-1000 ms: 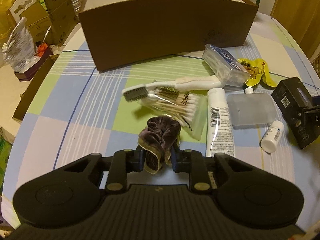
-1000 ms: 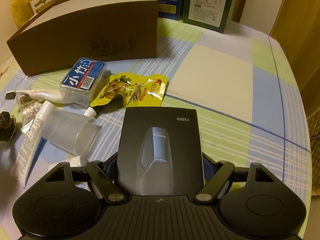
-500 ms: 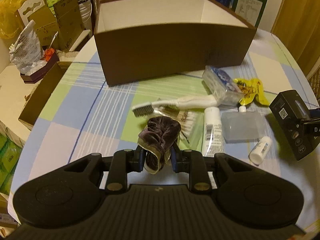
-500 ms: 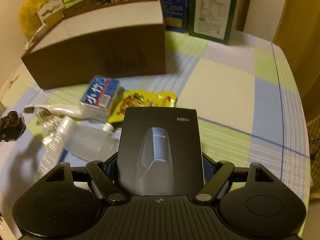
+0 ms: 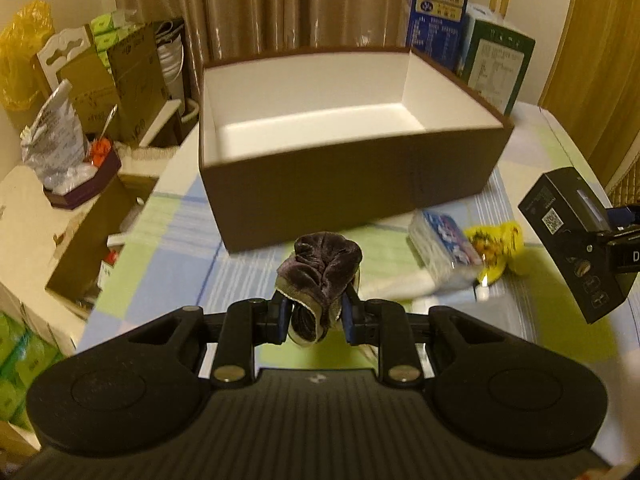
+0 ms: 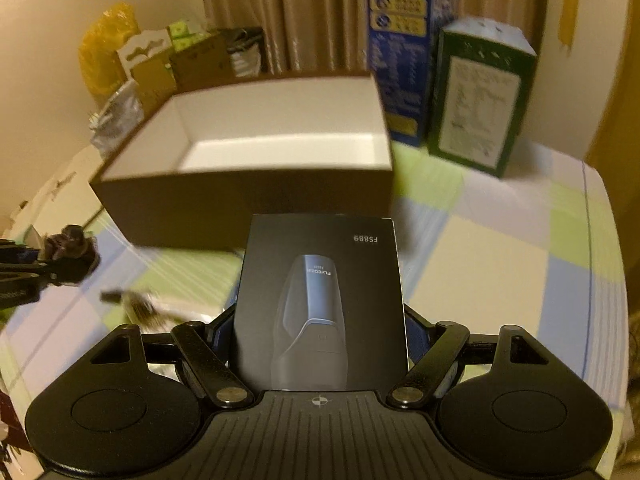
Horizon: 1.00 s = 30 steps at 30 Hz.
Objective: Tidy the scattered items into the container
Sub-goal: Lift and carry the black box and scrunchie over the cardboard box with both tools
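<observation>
2 grippers each carry something above the checked tablecloth (image 5: 172,240), in front of the open brown box (image 5: 352,184). The left gripper (image 5: 314,314) is pinched on a dark velvet scrunchie (image 5: 324,272); the right gripper (image 6: 320,332) is clamped on both sides of a black shaver carton (image 6: 320,300). Only the left view shows the blue-labelled packet (image 5: 444,244) and yellow snack bag (image 5: 498,246) lying near the box. Only the right view shows the carton's printed front and a blurred brush (image 6: 132,300) on the cloth.
</observation>
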### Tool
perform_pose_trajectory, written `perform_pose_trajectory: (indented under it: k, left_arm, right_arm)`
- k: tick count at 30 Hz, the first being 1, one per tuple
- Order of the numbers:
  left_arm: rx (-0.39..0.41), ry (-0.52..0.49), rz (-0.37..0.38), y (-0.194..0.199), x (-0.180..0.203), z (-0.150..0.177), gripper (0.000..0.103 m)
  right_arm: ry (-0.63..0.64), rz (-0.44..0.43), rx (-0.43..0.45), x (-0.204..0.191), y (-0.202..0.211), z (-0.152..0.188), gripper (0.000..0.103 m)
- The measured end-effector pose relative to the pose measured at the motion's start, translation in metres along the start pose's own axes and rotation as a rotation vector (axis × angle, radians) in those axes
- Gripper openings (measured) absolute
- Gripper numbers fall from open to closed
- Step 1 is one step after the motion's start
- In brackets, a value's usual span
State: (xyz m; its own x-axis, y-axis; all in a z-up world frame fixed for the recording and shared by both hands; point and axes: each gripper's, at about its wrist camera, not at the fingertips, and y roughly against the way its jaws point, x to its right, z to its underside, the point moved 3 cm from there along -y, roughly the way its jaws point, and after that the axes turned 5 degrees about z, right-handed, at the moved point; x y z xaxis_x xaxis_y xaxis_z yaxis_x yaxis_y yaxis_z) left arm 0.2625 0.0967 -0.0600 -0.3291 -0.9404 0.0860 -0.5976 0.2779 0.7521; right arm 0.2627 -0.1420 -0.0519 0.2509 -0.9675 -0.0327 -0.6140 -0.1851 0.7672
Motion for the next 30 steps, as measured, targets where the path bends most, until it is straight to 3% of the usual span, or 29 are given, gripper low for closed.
perform_pose_trajectory:
  k: [11,19,25,30]
  left_arm:
    - [0.076,-0.041,-0.024,-0.012,-0.018,-0.06,0.021]
    - [0.102,-0.035,-0.05,-0.037,-0.039,-0.112,0.021]
    - [0.078,-0.015,-0.073,-0.072,-0.055,-0.141,0.021]
    - [0.015,0.003,-0.084,-0.107,-0.065,-0.149,0.021]
  right_arm:
    - [0.044,-0.021,0.104,-0.017,-0.016,-0.078,0.076]
    - [0.069,0.025,0.125,-0.02,-0.054,-0.13,0.077]
    - [0.064,0.052,0.099,-0.015,-0.096,-0.155,0.076]
    - [0.074,0.071,0.068,-0.015,-0.125,-0.162,0.076]
